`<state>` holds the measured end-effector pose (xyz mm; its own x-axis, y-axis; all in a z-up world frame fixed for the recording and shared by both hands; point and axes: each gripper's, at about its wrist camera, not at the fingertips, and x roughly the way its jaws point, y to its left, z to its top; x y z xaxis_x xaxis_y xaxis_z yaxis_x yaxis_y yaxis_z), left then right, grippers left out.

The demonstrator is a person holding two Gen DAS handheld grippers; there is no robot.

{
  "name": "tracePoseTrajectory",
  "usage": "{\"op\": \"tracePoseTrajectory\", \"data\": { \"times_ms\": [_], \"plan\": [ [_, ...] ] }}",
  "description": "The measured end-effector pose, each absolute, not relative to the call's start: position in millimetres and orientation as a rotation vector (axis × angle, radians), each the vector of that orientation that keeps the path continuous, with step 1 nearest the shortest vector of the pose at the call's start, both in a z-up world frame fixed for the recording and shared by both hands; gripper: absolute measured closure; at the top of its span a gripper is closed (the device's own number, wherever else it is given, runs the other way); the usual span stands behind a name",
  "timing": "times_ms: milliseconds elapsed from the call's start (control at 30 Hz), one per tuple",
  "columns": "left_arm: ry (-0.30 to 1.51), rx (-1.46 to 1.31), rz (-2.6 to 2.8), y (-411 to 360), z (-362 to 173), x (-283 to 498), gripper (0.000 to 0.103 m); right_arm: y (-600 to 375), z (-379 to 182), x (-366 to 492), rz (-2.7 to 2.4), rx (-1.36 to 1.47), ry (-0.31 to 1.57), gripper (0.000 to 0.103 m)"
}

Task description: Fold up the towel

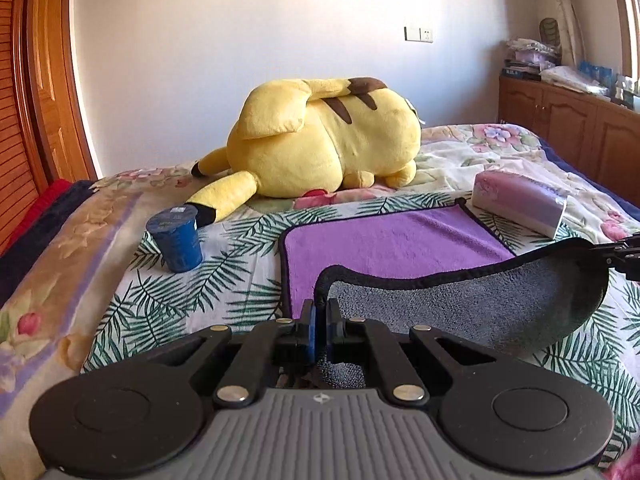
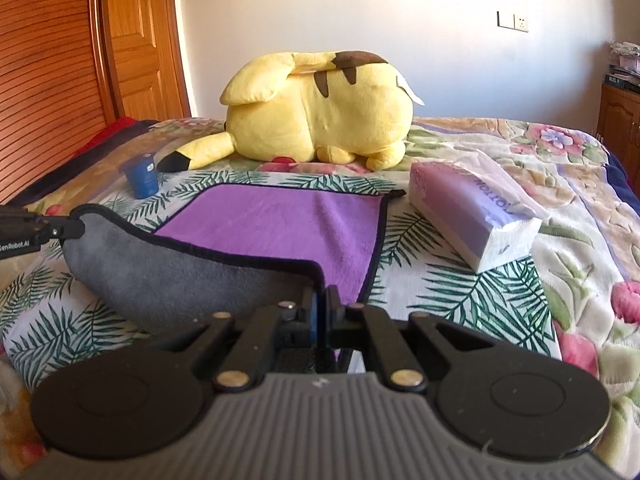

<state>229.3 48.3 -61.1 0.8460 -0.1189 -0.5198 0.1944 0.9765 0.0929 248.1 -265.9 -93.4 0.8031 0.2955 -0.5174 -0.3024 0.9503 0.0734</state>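
Note:
A towel with a purple top (image 1: 384,240) (image 2: 280,224), a grey underside (image 1: 460,312) (image 2: 168,276) and black trim lies on the bed. Its near edge is lifted and curled over, grey side showing. My left gripper (image 1: 320,312) is shut on the towel's near left corner. My right gripper (image 2: 322,300) is shut on the near right corner. The right gripper also shows at the right edge of the left wrist view (image 1: 624,254), and the left gripper at the left edge of the right wrist view (image 2: 60,228).
A big yellow plush toy (image 1: 320,140) (image 2: 316,108) lies behind the towel. A blue cup (image 1: 178,238) (image 2: 142,178) stands to the left. A purple tissue pack (image 1: 520,202) (image 2: 472,216) lies to the right. A wooden door (image 2: 132,40) and cabinet (image 1: 568,120) flank the bed.

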Motion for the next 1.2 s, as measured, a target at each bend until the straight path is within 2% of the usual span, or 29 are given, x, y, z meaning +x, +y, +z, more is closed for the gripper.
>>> {"op": "tracePoseTrajectory", "data": {
  "times_ms": [1200],
  "plan": [
    [0.476,0.148,-0.164,40.6,-31.6,278.3,0.098,-265.2,-72.5,288.3,0.330,-0.033,0.427,0.099]
  ]
}}
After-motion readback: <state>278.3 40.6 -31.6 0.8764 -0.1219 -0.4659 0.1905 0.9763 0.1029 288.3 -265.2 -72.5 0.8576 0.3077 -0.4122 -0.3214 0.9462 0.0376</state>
